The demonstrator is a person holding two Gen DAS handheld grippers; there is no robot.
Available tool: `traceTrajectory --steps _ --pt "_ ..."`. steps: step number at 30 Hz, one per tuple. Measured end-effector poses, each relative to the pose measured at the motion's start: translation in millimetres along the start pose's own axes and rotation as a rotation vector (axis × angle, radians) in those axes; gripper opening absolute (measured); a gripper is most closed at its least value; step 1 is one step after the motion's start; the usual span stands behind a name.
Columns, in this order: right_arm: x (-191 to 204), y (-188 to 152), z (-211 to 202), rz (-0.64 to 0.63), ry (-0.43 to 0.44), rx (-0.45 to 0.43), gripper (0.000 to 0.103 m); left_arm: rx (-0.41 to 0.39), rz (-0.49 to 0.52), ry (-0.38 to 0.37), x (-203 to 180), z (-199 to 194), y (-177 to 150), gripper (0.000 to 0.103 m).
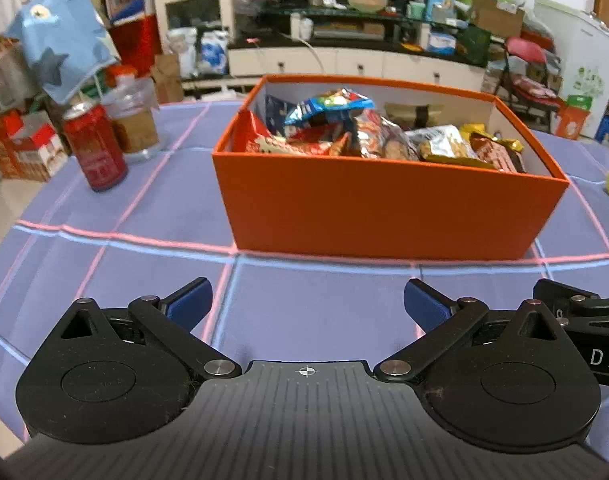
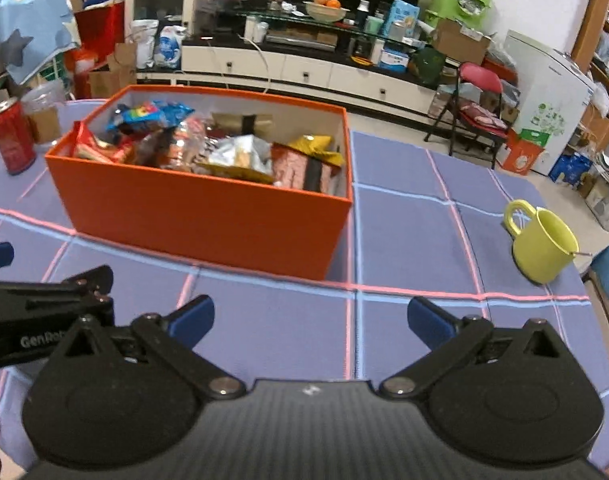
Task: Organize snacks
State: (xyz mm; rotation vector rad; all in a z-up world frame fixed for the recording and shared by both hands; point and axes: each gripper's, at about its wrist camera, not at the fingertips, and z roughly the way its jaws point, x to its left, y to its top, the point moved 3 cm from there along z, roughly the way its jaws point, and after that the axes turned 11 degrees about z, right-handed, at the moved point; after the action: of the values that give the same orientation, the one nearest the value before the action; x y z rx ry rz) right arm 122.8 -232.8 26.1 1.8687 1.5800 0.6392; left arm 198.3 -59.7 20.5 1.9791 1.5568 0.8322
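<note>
An orange box [image 1: 384,208] [image 2: 208,216] stands on the purple checked tablecloth, filled with several snack packets: a blue bag [image 1: 328,106], red packs [image 1: 280,142], a silver bag [image 1: 440,140] and a gold wrapper [image 2: 318,146]. My left gripper [image 1: 307,304] hovers over bare cloth in front of the box, its blue fingers spread wide with nothing between them. My right gripper [image 2: 310,320] is also open and empty, in front of the box's right corner. Each gripper's black body shows at the edge of the other's view.
A red drink can [image 1: 94,148] [image 2: 10,138] and a clear jar [image 1: 134,120] stand left of the box. A yellow-green mug [image 2: 542,244] sits on the cloth to the right. Behind the table lie a TV cabinet, a red folding chair and cluttered boxes.
</note>
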Motion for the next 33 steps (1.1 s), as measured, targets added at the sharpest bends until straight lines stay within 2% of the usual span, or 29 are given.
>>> traceTrajectory --steps 2,9,13,18,33 --pt "-1 0 4 0.021 0.016 0.010 0.102 -0.010 0.001 0.030 0 0 -1 0.088" --pt "8 0 17 0.033 0.060 0.038 0.102 0.013 0.003 0.049 10 10 -3 0.088" --pt "9 1 18 0.034 0.068 0.038 0.102 0.021 -0.011 0.032 10 12 -2 0.088" --pt "7 1 19 0.031 0.063 0.043 0.102 0.015 0.015 0.056 5 11 -2 0.088" --pt "7 1 19 0.031 0.071 0.043 0.102 0.007 0.022 0.064 5 8 0 0.088"
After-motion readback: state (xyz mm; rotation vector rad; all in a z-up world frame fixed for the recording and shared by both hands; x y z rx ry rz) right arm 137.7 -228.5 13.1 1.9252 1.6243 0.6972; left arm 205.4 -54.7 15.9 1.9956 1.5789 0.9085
